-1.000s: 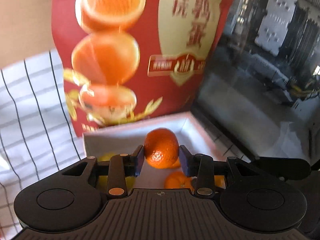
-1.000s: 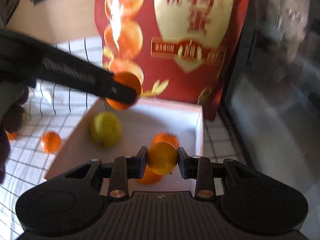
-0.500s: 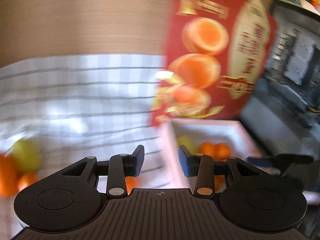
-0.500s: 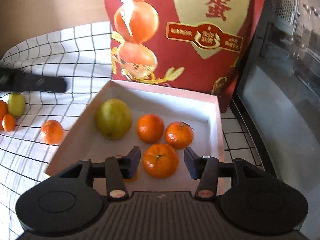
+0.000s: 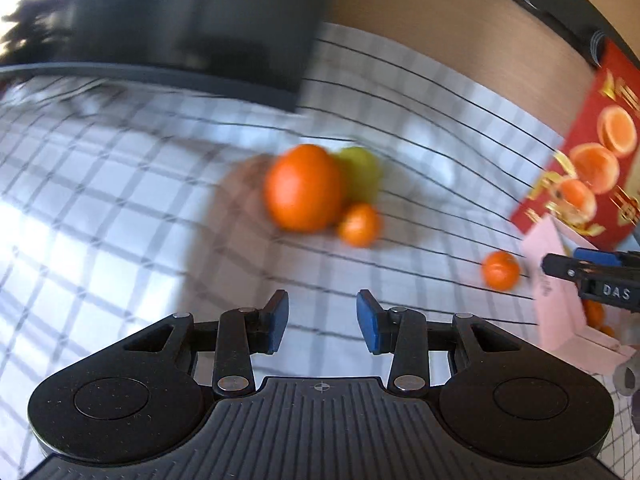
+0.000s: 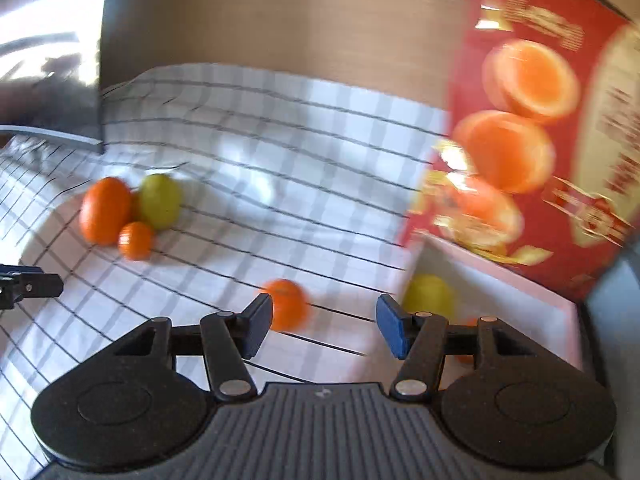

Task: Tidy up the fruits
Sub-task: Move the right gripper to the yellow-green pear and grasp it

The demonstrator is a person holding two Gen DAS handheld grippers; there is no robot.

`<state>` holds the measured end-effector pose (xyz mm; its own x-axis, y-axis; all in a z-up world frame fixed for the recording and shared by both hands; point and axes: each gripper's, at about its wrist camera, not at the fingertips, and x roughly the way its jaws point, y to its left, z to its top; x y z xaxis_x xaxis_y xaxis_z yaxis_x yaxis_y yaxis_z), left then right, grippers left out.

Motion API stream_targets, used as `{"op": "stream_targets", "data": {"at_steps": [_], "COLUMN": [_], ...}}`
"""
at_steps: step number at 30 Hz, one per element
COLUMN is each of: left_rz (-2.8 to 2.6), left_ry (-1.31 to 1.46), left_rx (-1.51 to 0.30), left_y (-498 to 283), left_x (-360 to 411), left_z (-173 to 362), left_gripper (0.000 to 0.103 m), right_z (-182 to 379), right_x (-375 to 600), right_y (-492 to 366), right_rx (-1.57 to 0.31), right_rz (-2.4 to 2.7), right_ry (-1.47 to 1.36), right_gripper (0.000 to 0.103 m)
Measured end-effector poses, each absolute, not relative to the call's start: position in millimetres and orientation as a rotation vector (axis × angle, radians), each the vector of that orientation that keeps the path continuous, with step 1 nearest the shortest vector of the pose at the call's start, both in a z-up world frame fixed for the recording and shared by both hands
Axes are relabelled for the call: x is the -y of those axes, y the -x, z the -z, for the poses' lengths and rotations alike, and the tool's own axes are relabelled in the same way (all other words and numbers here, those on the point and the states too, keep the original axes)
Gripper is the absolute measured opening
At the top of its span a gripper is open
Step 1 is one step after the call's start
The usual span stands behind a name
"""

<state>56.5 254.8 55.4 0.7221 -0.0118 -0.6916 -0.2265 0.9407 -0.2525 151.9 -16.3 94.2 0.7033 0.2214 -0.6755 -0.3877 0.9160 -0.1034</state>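
Orange tangerines are sitting in the white box [image 6: 568,320] now (dropped moments ago); the left gripper [image 5: 322,318], partly open and empty, is swinging toward the big orange [image 5: 304,188], and the right gripper [image 6: 324,326] is opening, empty.

- left black plastic two-finger gripper [image 5: 320,318]: blue pads, silver pivot screws, ribbed grey housing with small crosshair mark
- right black plastic two-finger gripper [image 6: 325,327]: same build, round discs either side of the ribbed grey housing
- white "DAS" lettering on the right gripper's finger, seen in the left wrist view
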Motion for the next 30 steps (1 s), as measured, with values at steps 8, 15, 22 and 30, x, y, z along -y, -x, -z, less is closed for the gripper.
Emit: {"op": "stream_targets", "data": {"at_steps": [8,15,22,30], "left_rz": [-0.169,-0.168,-0.158,-0.079], "left_ry": [0.379,0.399,0.441,0.39], "left_rx": [-0.76,-0.787,-0.787,-0.782], "left_y": [-12.9,5.8,7.5,-3.7], "left_x": [-303.9,-330.4,-346.1,-337.3], "left_z": [-51.6,-38.8,-30.0,-39.7], "left_gripper": [0.042,0.042,0.042,0.042], "right_z": [-90.7,-62.9,-82.5,-56.3], "right_x": [-81.2,-148.9,-154.2,-158.0], "right_y": [-170.8,-190.9,-224.9,-294.7], "right_rx": [-0.791,-0.802,-0.74,-0.96], "right_rz": [-0.605,-0.606,-0.534,-0.436], "right_ry": [0.193,0.27,0.104,-0.14], "right_gripper": [0.058,0.057,0.06,0.06]}}
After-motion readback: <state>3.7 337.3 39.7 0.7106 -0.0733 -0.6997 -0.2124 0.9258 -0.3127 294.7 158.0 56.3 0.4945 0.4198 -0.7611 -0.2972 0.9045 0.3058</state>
